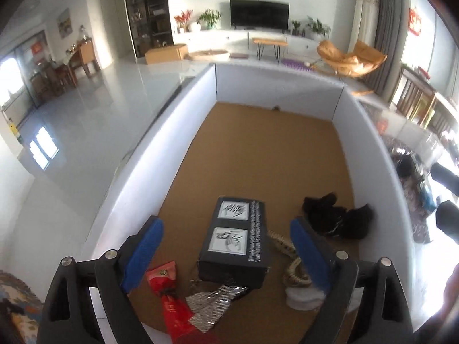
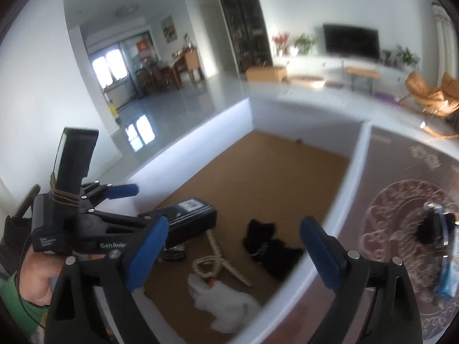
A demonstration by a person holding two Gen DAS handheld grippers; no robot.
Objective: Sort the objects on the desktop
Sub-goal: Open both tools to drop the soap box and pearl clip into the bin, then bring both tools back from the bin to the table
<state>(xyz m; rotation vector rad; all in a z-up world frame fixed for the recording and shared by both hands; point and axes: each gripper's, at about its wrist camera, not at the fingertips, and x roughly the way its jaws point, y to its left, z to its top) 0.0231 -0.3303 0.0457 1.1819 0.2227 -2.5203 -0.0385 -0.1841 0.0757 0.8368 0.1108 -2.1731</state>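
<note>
Left gripper (image 1: 226, 246) jaws wide apart, empty, hovering over black box (image 1: 236, 240) in white-walled tray (image 1: 275, 86). Right gripper (image 2: 233, 246) likewise spread, holding nothing, above white glove (image 2: 226, 306) and rope (image 2: 213, 263). Black cloth (image 2: 269, 246) lies near the right wall; red packet (image 1: 169, 295) near the left finger.

Risk: clutter crowds the box, so descending fingers may snag rope or the silver mesh piece (image 1: 209, 304).
</note>
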